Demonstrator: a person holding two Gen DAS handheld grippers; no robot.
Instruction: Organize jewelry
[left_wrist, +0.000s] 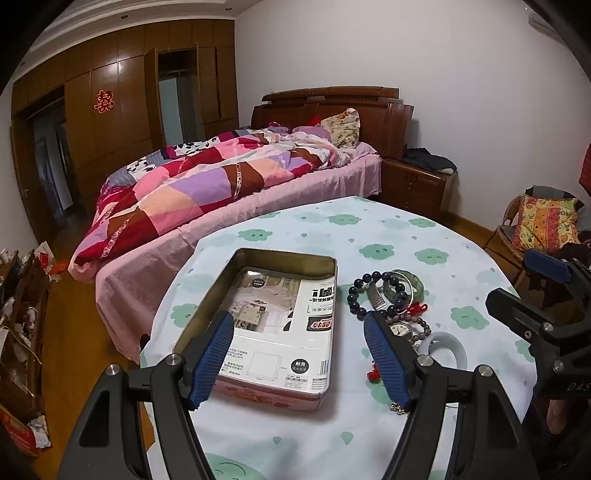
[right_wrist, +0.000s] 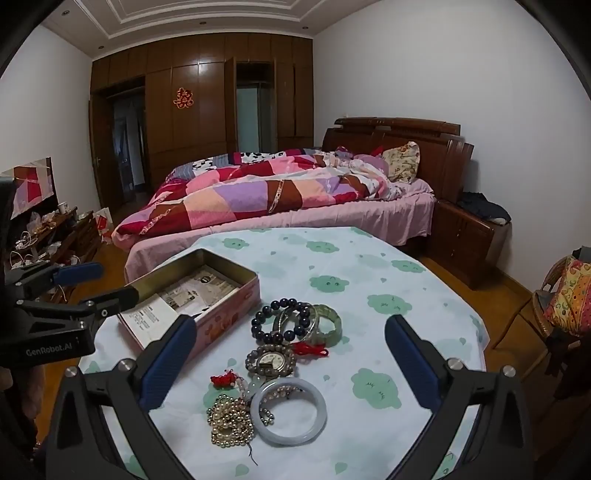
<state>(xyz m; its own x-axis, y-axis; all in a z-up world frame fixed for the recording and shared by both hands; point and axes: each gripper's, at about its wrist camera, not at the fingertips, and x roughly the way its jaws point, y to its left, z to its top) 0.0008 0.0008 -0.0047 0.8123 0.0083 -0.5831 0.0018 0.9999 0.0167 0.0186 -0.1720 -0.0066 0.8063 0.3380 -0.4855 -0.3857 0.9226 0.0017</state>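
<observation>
An open pink tin box (left_wrist: 295, 258) (right_wrist: 236, 295) lined with printed paper sits on the round table. Beside it lies a pile of jewelry: a dark bead bracelet (right_wrist: 280, 319) (left_wrist: 360, 291), a green bangle (right_wrist: 330, 325) (left_wrist: 404, 282), a watch (right_wrist: 272, 360) (left_wrist: 400, 328), a white jade bangle (right_wrist: 288, 411) (left_wrist: 447, 345), a gold bead necklace (right_wrist: 229, 421) and red tassels (right_wrist: 308, 349). My left gripper (left_wrist: 299, 328) is open over the box. My right gripper (right_wrist: 290, 336) is open above the jewelry. Both are empty.
The table (right_wrist: 369, 277) has a pale cloth with green clouds. Behind it stands a bed (right_wrist: 277, 199) with a patchwork quilt. A nightstand (right_wrist: 469, 236) is at the right, a wicker chair (right_wrist: 561, 299) at the far right, and a cluttered cabinet (right_wrist: 55, 236) at the left.
</observation>
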